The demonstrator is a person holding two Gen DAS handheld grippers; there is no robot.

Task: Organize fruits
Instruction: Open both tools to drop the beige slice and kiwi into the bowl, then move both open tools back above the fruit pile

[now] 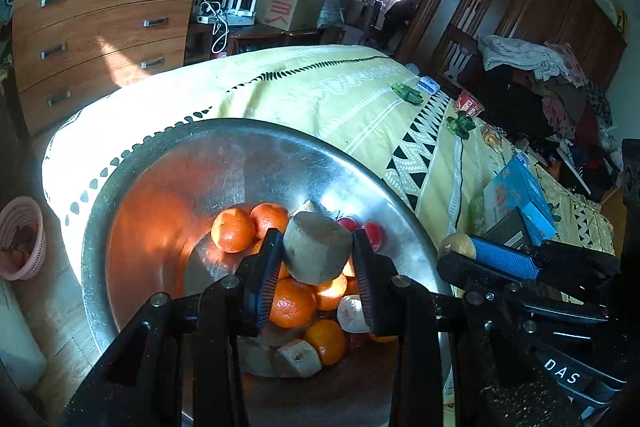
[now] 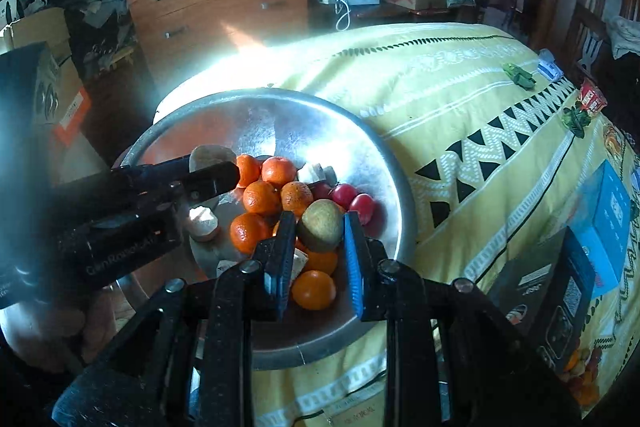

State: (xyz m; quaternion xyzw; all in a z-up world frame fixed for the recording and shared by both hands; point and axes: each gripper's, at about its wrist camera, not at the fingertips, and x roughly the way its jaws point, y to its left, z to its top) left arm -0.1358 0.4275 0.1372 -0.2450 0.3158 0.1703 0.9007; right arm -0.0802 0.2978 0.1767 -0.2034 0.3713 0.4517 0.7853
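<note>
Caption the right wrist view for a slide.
Right gripper shut on a brownish fruit above a metal basin of oranges.

The big bowl (image 1: 132, 187) is shiny metal, scuffed and mirror-like enough to throw orange reflections. Oranges (image 2: 262, 197) have that glossy, dimpled peel, while the pale chunk (image 1: 318, 247) in the left gripper (image 1: 316, 267) looks matt and rough. Kiwi (image 2: 322, 231) looks dull and fuzzy. The far dresser (image 1: 100, 27) is smooth wood-look with metal handles, and the yellow cloth (image 1: 320, 95) is soft woven fabric.
</note>
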